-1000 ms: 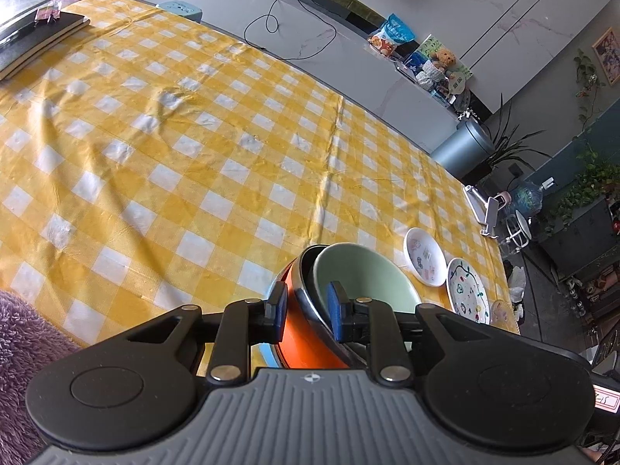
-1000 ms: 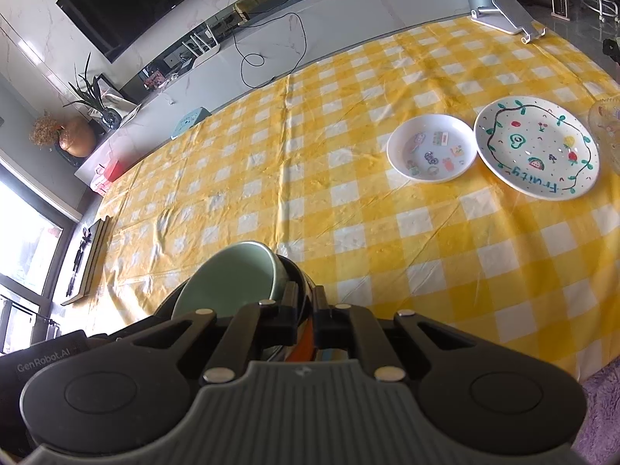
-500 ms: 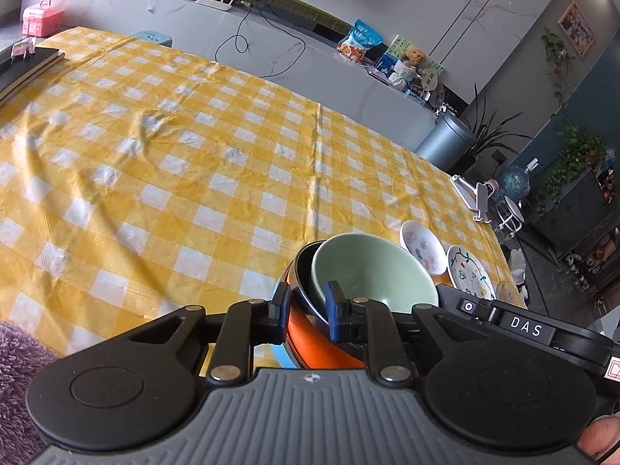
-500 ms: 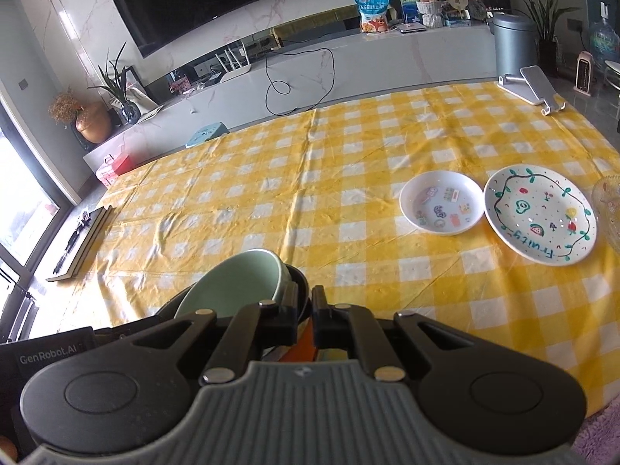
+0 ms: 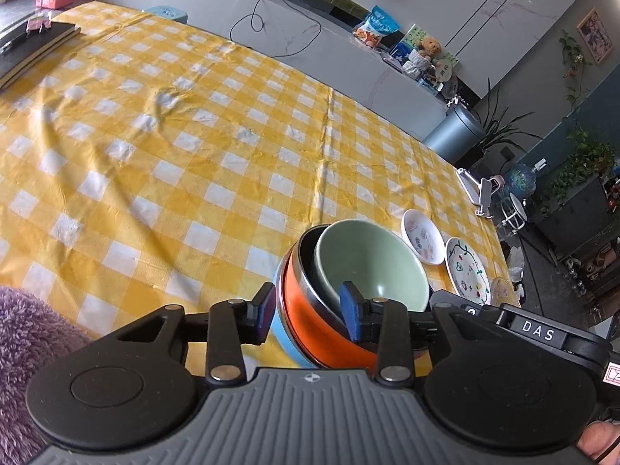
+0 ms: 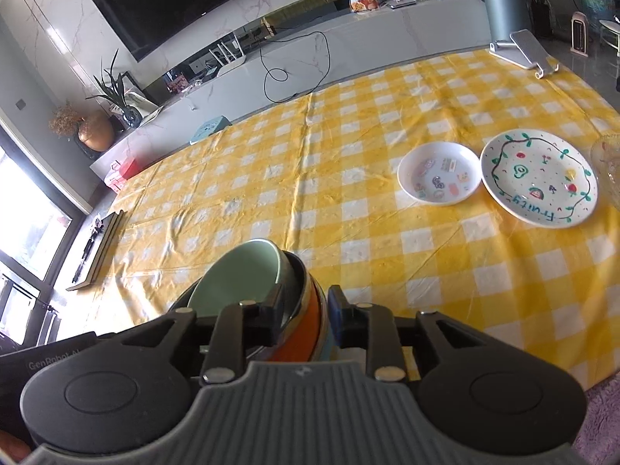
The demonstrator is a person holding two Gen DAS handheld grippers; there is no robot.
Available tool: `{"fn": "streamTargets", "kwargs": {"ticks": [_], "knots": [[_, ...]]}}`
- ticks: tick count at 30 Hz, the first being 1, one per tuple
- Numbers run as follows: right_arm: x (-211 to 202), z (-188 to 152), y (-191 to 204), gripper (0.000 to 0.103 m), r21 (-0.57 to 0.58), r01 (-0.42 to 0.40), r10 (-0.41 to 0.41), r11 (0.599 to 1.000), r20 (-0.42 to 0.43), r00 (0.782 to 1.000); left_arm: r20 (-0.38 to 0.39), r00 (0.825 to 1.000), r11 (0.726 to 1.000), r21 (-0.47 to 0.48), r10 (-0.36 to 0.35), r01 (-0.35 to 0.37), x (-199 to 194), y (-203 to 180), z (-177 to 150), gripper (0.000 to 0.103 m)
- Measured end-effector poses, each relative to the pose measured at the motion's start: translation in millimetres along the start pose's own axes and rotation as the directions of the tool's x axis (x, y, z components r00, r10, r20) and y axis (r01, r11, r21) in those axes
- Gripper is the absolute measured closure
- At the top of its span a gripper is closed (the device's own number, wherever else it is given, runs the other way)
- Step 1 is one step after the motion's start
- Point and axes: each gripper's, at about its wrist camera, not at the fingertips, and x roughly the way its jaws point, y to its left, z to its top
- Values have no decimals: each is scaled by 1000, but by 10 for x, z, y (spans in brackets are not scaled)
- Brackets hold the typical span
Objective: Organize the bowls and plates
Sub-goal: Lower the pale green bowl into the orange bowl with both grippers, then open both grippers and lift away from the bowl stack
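Bowl stack, green nested in orange, at lower centre of both views, near table edge. Left tool and right tool part open, straddling opposite rims, apparently not clamped. Plates at right, well apart.

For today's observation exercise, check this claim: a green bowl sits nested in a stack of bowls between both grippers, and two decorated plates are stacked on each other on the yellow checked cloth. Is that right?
Not quite. The right wrist view shows the small plate and the larger Fruity plate lying side by side, not stacked. The green bowl nested in the stack between both grippers is correct.
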Motion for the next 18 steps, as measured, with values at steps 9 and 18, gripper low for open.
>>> {"fn": "streamTargets", "kwargs": {"ticks": [9, 18], "knots": [[-43, -106, -2, 79, 65, -63, 66, 996, -48, 997, -8, 999, 998, -29, -50, 50, -41, -23, -59, 80], [-108, -171, 72, 84, -17, -54, 54, 998, -4, 999, 34, 999, 999, 47, -25, 23, -120, -138, -105, 93]]}}
